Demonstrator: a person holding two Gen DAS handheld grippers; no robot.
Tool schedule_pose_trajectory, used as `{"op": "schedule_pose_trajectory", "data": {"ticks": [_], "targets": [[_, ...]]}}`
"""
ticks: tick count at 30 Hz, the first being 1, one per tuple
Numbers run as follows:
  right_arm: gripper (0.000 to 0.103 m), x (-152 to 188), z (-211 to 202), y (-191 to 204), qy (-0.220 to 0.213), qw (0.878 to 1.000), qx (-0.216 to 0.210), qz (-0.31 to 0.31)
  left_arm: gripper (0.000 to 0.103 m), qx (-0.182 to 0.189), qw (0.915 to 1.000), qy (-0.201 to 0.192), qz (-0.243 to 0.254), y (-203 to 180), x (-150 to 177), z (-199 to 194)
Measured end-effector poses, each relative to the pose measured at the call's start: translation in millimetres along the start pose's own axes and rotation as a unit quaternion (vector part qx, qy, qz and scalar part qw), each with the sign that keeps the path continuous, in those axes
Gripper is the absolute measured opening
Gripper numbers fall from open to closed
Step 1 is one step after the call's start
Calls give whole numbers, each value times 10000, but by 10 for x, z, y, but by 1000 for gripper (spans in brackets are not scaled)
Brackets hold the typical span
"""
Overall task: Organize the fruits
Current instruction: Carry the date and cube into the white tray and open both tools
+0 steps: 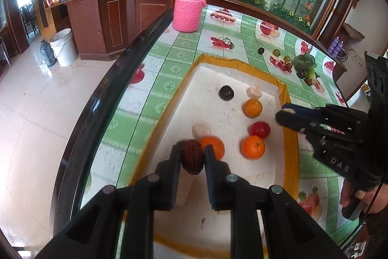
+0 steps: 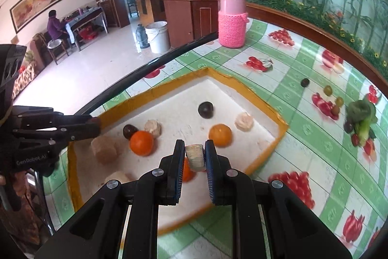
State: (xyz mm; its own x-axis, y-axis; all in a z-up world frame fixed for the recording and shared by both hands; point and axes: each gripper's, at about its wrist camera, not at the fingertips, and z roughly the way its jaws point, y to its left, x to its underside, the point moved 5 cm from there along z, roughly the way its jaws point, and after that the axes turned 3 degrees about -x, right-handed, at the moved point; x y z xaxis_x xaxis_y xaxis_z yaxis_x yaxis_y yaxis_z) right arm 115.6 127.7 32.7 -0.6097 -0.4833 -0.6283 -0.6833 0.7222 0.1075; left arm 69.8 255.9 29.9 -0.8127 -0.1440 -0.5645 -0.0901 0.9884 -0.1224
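A white tray with a yellow taped rim (image 1: 289, 137) (image 2: 278, 137) sits on the fruit-print tablecloth. My left gripper (image 1: 192, 152) is shut on a dark red-brown fruit (image 1: 192, 158) above the tray's near part. My right gripper (image 2: 195, 149) is shut on a pale beige piece (image 2: 195, 157) over the tray; it also shows at the tray's right rim in the left wrist view (image 1: 288, 113). In the tray lie oranges (image 1: 253, 147) (image 2: 141, 142), a red tomato (image 1: 260, 129), a dark plum (image 1: 226, 92) (image 2: 205, 109) and pale pieces (image 1: 254, 91) (image 2: 244, 121).
A pink flask with a knitted sleeve (image 1: 190, 4) (image 2: 232, 18) stands at the table's far end. Small loose fruits (image 1: 276, 52) (image 2: 327, 90) and a green leafy vegetable (image 1: 304, 62) (image 2: 361, 113) lie on the cloth beyond the tray. The table's dark edge (image 1: 101, 98) runs along the left.
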Motion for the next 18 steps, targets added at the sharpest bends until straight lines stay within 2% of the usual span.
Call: {"op": "schedule_pose_trajectory", "data": {"ticks": [8, 18], "targets": [[16, -65, 430, -9, 362, 9993, -101, -52, 22, 189, 9994, 112, 254, -107, -363, 354], [16, -44, 557, -69, 540, 9982, -242, -119, 22, 367, 9965, 394, 637, -227, -551, 738]]}}
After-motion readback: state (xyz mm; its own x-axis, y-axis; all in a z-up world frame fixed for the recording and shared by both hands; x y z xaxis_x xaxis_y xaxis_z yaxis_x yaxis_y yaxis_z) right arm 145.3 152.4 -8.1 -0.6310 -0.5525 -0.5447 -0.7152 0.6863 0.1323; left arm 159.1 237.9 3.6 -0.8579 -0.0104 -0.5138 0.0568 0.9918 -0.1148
